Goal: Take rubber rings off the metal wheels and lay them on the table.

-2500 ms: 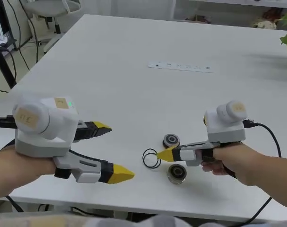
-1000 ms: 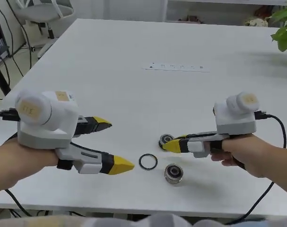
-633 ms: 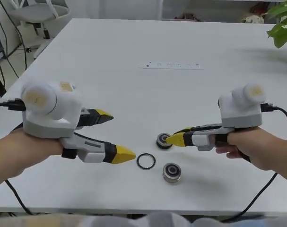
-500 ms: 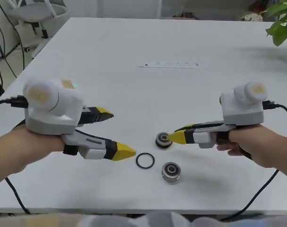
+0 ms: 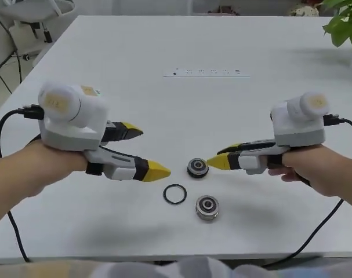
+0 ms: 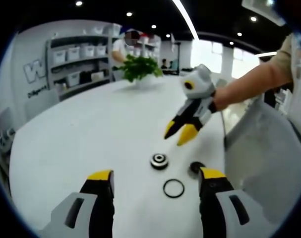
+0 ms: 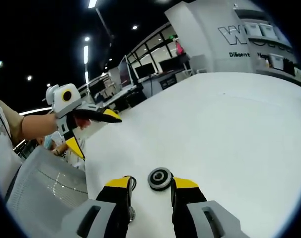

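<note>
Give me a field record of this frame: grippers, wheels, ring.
left gripper: open wide, holding nothing, above the white table
right gripper: open narrowly, holding nothing, tips close to the dark-rimmed metal wheel
silver-rimmed metal wheel: lying flat, nearest the person
black rubber ring: loose, flat on table, left of both wheels
</note>
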A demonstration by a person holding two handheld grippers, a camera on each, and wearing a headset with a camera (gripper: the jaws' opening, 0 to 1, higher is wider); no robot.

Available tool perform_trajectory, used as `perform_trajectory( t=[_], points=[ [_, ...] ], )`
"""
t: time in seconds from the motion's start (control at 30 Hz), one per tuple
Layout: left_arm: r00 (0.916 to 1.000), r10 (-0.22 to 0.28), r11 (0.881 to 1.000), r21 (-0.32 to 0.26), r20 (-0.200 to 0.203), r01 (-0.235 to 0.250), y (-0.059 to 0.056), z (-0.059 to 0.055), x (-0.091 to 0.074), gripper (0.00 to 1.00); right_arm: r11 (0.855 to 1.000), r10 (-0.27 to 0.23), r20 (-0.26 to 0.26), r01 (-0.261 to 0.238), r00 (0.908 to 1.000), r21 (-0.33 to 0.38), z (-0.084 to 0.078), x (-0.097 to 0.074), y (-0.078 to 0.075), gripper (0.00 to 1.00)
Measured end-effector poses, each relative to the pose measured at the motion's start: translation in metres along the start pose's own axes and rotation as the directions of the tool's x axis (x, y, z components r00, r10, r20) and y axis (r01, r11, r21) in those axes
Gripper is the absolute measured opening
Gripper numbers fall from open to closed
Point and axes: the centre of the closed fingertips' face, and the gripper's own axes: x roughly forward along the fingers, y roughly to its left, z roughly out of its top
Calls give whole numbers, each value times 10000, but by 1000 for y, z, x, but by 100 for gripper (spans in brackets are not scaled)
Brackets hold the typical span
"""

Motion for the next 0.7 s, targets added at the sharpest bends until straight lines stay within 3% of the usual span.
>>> perform_trajectory(
  t=[0.7],
  points=[
    [9973,-596,9980,198,-434,605,-3,-5,38,64,9943,-254,-501,200,9984,-1044,-16,11,-8,31]
  ],
)
